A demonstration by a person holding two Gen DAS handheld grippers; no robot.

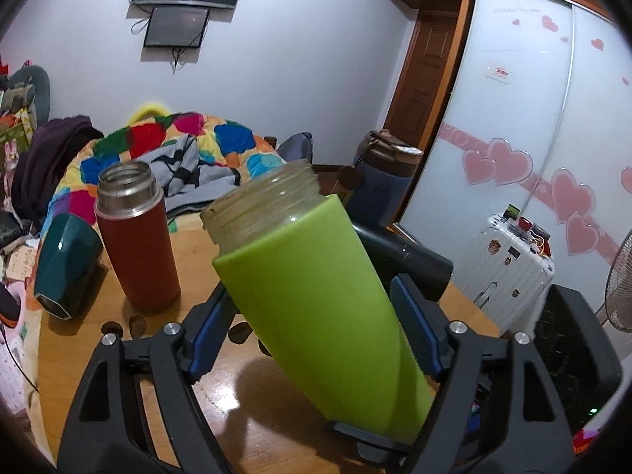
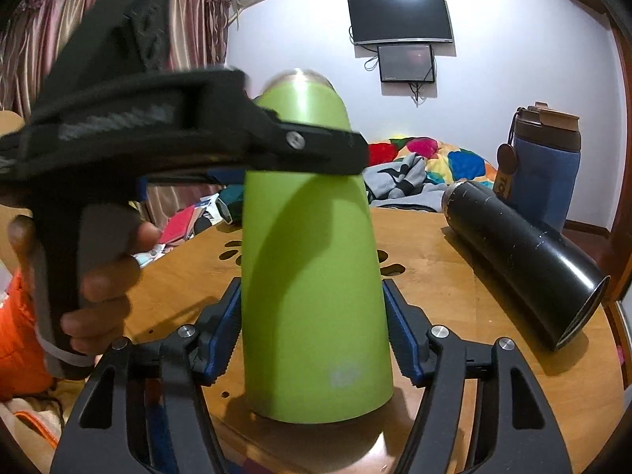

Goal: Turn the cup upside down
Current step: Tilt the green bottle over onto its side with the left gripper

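Observation:
The green-sleeved cup (image 1: 316,308) with a clear threaded mouth stands mouth up on the round wooden table (image 1: 79,339), leaning in the left wrist view. My left gripper (image 1: 316,328) has its blue pads against the cup's sides and is shut on it. In the right wrist view the same cup (image 2: 312,276) stands between the blue pads of my right gripper (image 2: 312,328), which touch its lower sides. The left gripper (image 2: 237,146), held by a hand, crosses the cup's upper part there.
A red flask (image 1: 138,237) without lid and a dark green cup (image 1: 67,264) lying on its side are at the left. A black flask (image 2: 525,260) lies on its side at the right, a blue lidded tumbler (image 2: 541,170) behind it. A bed with a colourful quilt (image 1: 177,146) is beyond.

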